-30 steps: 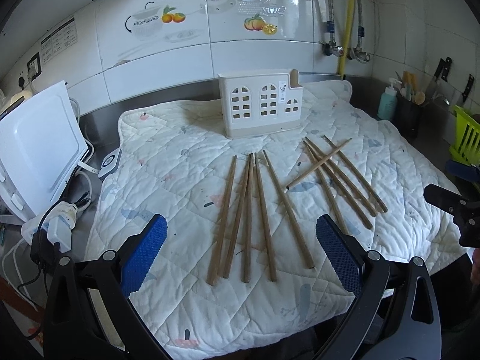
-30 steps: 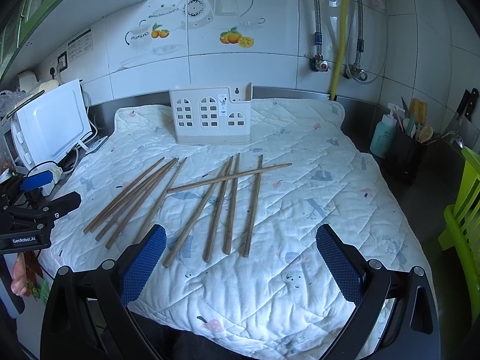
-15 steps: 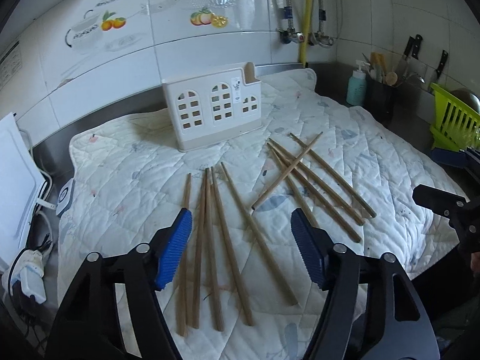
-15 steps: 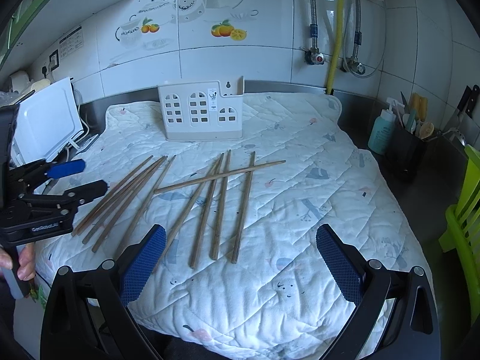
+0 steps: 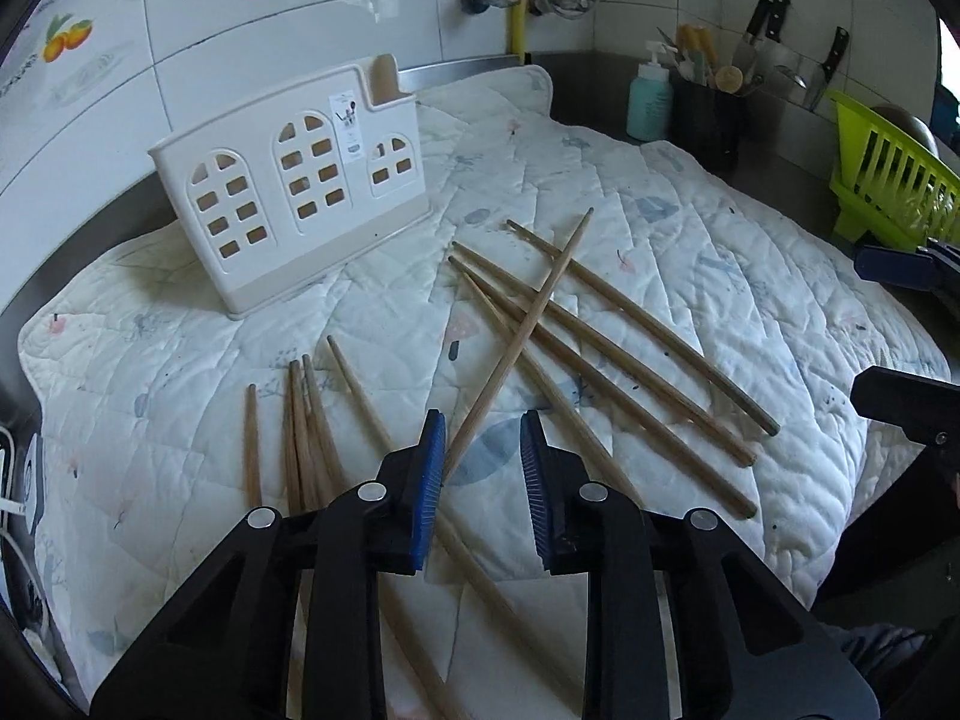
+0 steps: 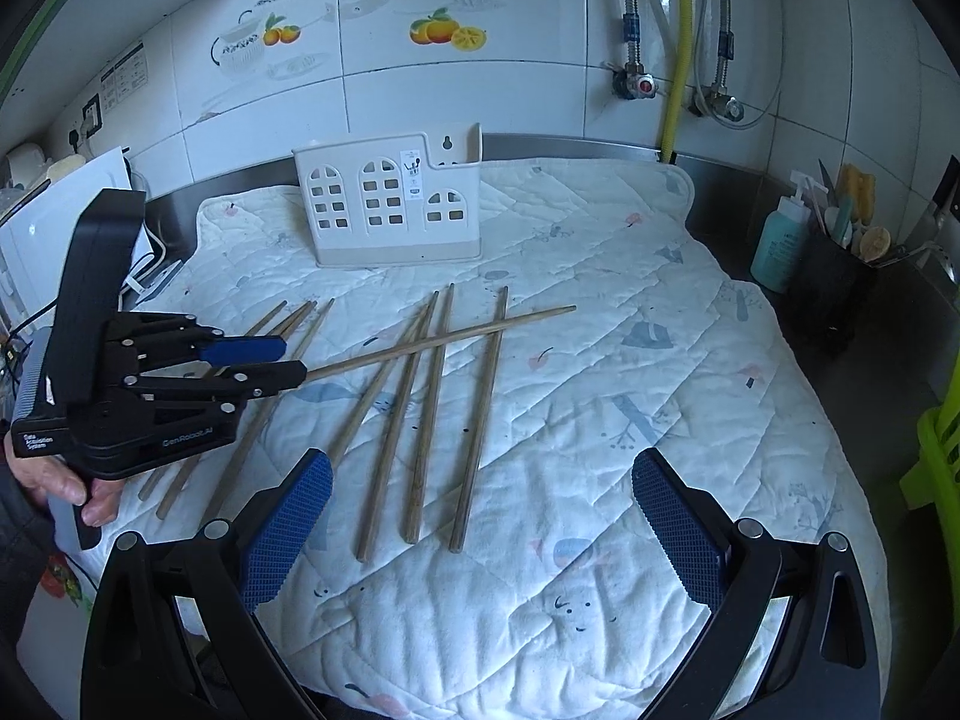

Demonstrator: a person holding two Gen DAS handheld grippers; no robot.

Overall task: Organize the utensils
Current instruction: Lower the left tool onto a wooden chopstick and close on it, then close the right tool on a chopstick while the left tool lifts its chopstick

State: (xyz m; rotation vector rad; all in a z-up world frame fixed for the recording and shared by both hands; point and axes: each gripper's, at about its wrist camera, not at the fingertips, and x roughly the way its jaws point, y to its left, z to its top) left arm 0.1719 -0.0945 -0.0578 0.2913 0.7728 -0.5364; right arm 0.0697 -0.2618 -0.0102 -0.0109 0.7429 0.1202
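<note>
Left wrist view: the left gripper point(image 5: 483, 456) was closing, its blue pads either side of the near end of one long brown wooden chopstick point(image 5: 523, 333) that lay crossed over a group of four similar chopsticks point(image 5: 606, 354) on the white quilted mat point(image 5: 750, 276); the pads had not yet pressed on it. Four more chopsticks point(image 5: 300, 420) lay to the left. One cream plastic house-shaped utensil holder point(image 5: 288, 186) stood behind on the mat.

Right wrist view: the right gripper point(image 6: 480, 534) hung released, jaws wide, nothing between them, above the mat's near part. Nine chopsticks lay there in all: four in the middle, one across, four beside the left gripper point(image 6: 288, 363)
</note>
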